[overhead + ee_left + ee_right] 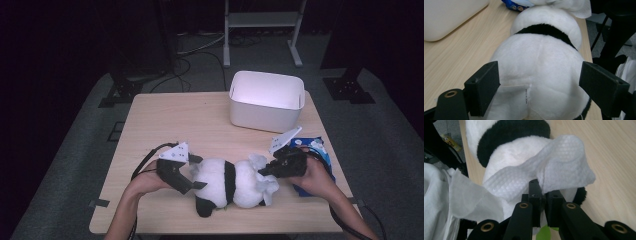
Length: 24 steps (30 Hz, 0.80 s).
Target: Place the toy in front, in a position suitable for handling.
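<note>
Right tongs (543,202) clamped on a white wipe (564,167), draped over the plush panda's (227,182) head end, probably to rub the fur clean. Left tongs (539,87) apart, jaws straddling the panda's rump without squeezing; likely bracing it. Panda lies on the worktop (170,120) between both tongs. White bin (266,102) beyond, well apart.

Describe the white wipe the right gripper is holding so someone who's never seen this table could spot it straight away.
On the wooden table, nearer the person than the white bin, lies a panda plush. At its right end, the right gripper is shut on a white wipe draped over the plush. Its dimpled, thin sheet texture sets it apart from the plush's fluffy fur.
</note>
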{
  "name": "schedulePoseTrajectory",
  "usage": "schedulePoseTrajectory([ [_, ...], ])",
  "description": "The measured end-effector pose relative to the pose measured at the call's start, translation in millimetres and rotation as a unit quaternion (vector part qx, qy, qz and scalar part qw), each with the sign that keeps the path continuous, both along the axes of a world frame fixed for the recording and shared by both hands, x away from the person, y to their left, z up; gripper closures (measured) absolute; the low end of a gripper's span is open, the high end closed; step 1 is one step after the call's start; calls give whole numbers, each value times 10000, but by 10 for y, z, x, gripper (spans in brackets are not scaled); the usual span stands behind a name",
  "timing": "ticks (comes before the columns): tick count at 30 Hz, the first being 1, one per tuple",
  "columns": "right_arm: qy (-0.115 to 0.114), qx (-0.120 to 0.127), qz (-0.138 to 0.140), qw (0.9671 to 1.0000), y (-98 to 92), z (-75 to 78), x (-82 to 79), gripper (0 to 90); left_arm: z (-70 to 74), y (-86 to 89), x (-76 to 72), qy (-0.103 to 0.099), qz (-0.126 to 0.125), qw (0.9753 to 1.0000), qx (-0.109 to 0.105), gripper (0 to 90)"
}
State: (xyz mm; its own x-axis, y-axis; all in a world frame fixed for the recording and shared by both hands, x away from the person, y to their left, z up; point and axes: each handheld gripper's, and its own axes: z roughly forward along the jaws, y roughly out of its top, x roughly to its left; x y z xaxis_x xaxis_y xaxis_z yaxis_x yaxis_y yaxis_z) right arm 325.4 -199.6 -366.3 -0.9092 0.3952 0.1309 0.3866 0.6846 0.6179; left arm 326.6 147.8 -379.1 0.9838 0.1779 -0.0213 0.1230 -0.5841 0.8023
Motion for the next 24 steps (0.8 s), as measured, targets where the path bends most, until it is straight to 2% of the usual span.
schedulePoseTrajectory([
  [6, 8, 47, 109, 9999, -34, -27, -111, 836, -68, -39, 28, 138, 14, 9999, 50, 154],
  [9, 10, 59, 69, 10000, -71, -25, -134, 835, -86, -44, 26, 172, 39, 9998, 112, 156],
  [13, 16, 74, -64, 10000, -152, -37, -105, 835, -112, -23, 46, 245, 96, 9995, 156, 159],
  [19, 87, -78, -275, 9996, -291, -130, -23, 835, -110, -28, 43, 228, 72, 9996, 156, 160],
  [24, 206, -32, -387, 9990, -343, -189, 56, 835, -112, -36, 37, 225, 37, 9996, 140, 160],
])
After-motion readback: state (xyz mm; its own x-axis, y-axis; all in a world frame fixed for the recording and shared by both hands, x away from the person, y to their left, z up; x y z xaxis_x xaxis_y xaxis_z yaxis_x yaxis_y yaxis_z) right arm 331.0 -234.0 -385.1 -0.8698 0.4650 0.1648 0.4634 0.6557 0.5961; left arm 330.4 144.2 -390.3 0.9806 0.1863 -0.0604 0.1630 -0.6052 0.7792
